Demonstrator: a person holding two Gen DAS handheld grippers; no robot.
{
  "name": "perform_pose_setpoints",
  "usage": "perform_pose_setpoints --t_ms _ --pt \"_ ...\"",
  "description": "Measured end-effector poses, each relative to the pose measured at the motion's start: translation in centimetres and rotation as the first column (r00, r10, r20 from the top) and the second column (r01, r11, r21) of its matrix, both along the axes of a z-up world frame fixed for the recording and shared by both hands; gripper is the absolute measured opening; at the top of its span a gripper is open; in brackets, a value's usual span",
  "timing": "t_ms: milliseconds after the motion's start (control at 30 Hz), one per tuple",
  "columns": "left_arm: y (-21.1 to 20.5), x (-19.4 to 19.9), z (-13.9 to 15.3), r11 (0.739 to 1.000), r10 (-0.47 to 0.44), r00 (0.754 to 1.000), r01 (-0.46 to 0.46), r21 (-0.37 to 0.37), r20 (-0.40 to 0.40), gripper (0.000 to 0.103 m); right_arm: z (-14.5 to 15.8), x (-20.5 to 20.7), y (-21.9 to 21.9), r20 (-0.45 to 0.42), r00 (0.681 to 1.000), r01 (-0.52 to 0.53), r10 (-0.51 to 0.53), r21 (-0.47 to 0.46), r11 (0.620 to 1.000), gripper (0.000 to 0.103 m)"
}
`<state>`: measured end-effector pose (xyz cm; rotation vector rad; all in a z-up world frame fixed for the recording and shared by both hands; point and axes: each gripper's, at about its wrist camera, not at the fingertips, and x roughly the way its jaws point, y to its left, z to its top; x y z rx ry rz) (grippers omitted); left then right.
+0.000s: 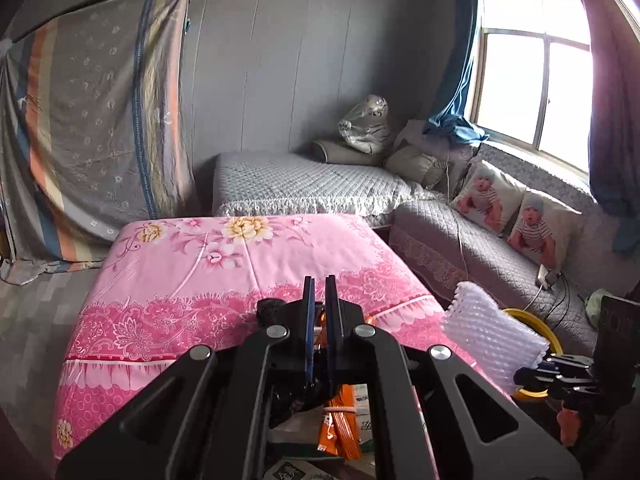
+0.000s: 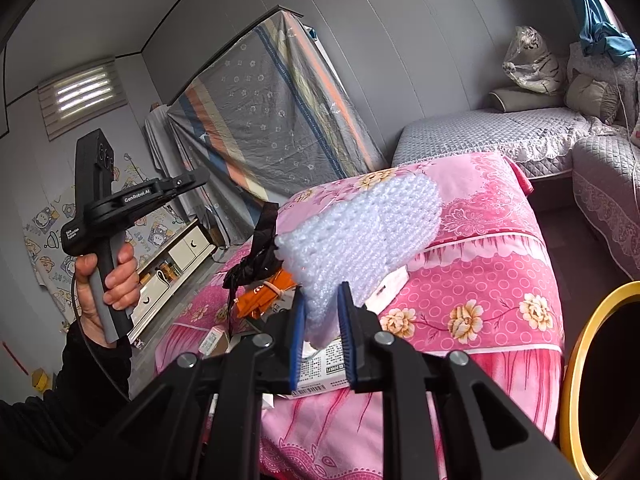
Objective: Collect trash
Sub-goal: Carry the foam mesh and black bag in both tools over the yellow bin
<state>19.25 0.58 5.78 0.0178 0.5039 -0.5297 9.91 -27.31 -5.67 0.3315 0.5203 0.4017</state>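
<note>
My left gripper (image 1: pixel 320 284) is raised over the pink flowered bed (image 1: pixel 224 280), its jaws shut. An orange wrapper (image 1: pixel 340 424), tied with a white band, is pinched between them and hangs below. Crumpled black plastic (image 1: pixel 272 308) clings at its left side. In the right wrist view the same black and orange bundle (image 2: pixel 260 268) hangs above the bed's left side. My right gripper (image 2: pixel 322 292) is shut on a white foam net sleeve (image 2: pixel 360 228) that sticks up and forward. In the left wrist view the foam net (image 1: pixel 492 340) sits beside the right gripper (image 1: pixel 532 374), just in front of a yellow-rimmed bin (image 1: pixel 548 332).
The bin's yellow rim (image 2: pixel 576 360) is at the right wrist view's right edge, beside the bed. A printed white box with a barcode (image 2: pixel 320 368), a white card (image 2: pixel 388 284) and a small box (image 2: pixel 214 338) lie on the bed. A grey quilted corner sofa (image 1: pixel 480 248) stands behind.
</note>
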Motion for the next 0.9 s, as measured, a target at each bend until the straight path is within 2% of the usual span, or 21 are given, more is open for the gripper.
perform_pose_setpoints --t_ms 67,100,133,167,267,400,500,567,600,633,700,767,900 --pt "0.1 0.3 -1.2 0.999 -0.033 0.999 0.034 0.024 -0.038 0.009 -0.1 0.0 -0.1 -0.003 1.000 -0.003 0.003 0.005 1.000 0.015" --pt "0.4 0.7 -2.1 0.999 -0.030 0.998 0.032 0.043 -0.057 0.027 -0.2 0.0 -0.2 -0.005 1.000 -0.005 0.005 0.006 1.000 0.015" --pt "0.6 1.1 -2.9 0.998 -0.018 0.997 0.023 0.062 -0.076 0.076 -0.2 0.0 -0.2 -0.007 1.000 -0.007 0.007 0.006 1.000 0.015" --pt "1.0 1.6 -3.8 0.997 -0.022 0.995 0.029 0.072 -0.096 0.090 -0.2 0.1 -0.2 -0.009 1.000 -0.007 0.007 0.008 1.000 0.015" --pt "1.7 3.3 -6.1 0.992 -0.027 0.989 0.044 0.119 -0.148 0.081 -0.4 0.2 -0.1 -0.014 1.000 -0.008 0.008 0.012 1.000 0.015" --pt "2.0 4.5 -9.1 0.976 -0.081 0.975 0.120 0.183 -0.206 0.081 -0.5 0.5 0.3 -0.024 1.000 -0.016 0.016 0.009 1.000 0.015" --pt "2.5 6.0 -11.7 0.968 -0.106 0.953 0.163 0.189 -0.282 0.082 -0.6 0.7 0.5 -0.028 0.999 -0.019 0.019 0.004 1.000 0.015" --pt "2.8 7.3 -13.2 0.973 -0.088 0.938 0.153 0.172 -0.336 0.066 -0.6 0.7 0.5 -0.031 0.999 -0.017 0.018 0.008 1.000 0.015" --pt "2.9 7.7 -13.8 0.975 -0.083 0.931 0.149 0.163 -0.355 0.038 -0.6 0.7 0.5 -0.031 0.999 -0.016 0.016 0.009 1.000 0.015" --pt "3.2 8.2 -14.1 0.980 -0.072 0.925 0.135 0.147 -0.374 0.032 -0.6 0.7 0.5 -0.031 0.999 -0.016 0.016 0.007 1.000 0.015" --pt "3.8 8.5 -14.0 0.985 -0.060 0.929 0.114 0.127 -0.366 0.024 -0.5 0.6 0.5 -0.030 0.999 -0.015 0.015 0.002 1.000 0.015" --pt "4.7 8.4 -13.4 0.991 -0.056 0.937 0.093 0.093 -0.346 0.022 -0.6 0.6 0.3 -0.031 0.999 -0.010 0.010 0.004 1.000 0.015" --pt "6.3 7.1 -10.6 0.999 -0.033 0.967 0.042 0.031 -0.253 0.021 -0.7 0.6 -0.1 -0.033 0.999 -0.002 0.002 0.014 1.000 0.015"
